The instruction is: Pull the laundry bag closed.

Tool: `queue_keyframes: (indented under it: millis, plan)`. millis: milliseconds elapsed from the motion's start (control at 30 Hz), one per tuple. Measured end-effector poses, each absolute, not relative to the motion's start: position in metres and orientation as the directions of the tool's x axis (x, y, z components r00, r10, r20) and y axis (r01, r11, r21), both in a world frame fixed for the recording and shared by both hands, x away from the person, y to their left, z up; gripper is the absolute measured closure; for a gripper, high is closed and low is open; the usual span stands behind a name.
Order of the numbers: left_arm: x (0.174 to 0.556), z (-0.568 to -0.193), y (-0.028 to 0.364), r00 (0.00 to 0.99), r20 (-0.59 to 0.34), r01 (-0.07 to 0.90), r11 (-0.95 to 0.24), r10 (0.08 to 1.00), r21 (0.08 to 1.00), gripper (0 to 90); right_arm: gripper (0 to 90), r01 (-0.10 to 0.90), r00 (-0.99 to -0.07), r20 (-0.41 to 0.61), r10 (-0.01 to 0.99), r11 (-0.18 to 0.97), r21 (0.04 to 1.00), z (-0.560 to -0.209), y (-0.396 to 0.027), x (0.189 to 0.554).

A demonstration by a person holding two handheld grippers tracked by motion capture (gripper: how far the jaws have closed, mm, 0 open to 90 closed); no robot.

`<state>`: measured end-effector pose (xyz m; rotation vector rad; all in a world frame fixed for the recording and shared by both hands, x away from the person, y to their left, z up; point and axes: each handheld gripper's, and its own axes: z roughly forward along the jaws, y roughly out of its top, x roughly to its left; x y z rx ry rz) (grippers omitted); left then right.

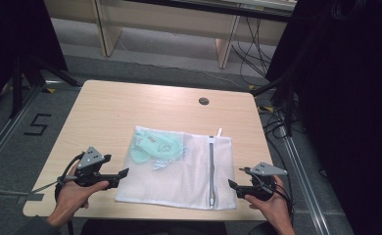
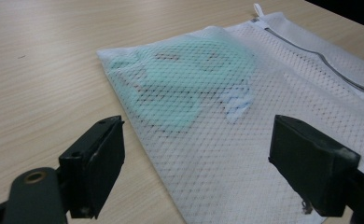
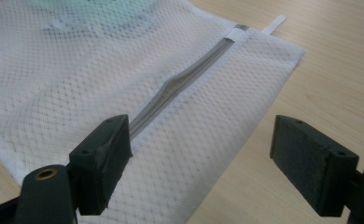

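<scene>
A white mesh laundry bag [image 1: 179, 169] holding a mint-green garment [image 1: 157, 146] lies flat on the bench [image 1: 106, 112], zipper [image 1: 211, 166] up for access. The left gripper [image 1: 114, 175] and right gripper [image 1: 238, 182] flank it, jaws open and empty, likely poised to grasp.

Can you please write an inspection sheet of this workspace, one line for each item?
Surface: light wooden table, round grommet near far edge.
Job's things: white mesh bag lying flat, grey zipper along its right side, pale green item inside.
Clutter: nothing seen.
Grippers: left gripper and right gripper both open, beside the bag, holding nothing.
Cables: black cables on the floor.
Surroundings: grey floor, marking "5".
</scene>
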<state>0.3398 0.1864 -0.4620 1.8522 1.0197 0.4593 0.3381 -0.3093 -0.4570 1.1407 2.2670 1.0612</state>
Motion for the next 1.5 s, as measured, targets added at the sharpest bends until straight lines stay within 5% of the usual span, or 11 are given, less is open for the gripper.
queue_keyframes:
  millis: [1067,1500]
  plan:
    - [0.339,-0.471,0.123,0.755,-0.03,0.374,-0.391,0.655,0.841,16.1,33.3,0.468,-0.738,0.017,0.675,0.494,0.733,-0.463,-0.29,0.332]
    - [0.334,-0.478,0.092,0.798,-0.111,0.394,-0.374,0.592,0.839,16.6,41.9,0.455,-0.821,0.071,0.566,0.574,0.681,-0.469,-0.273,0.327]
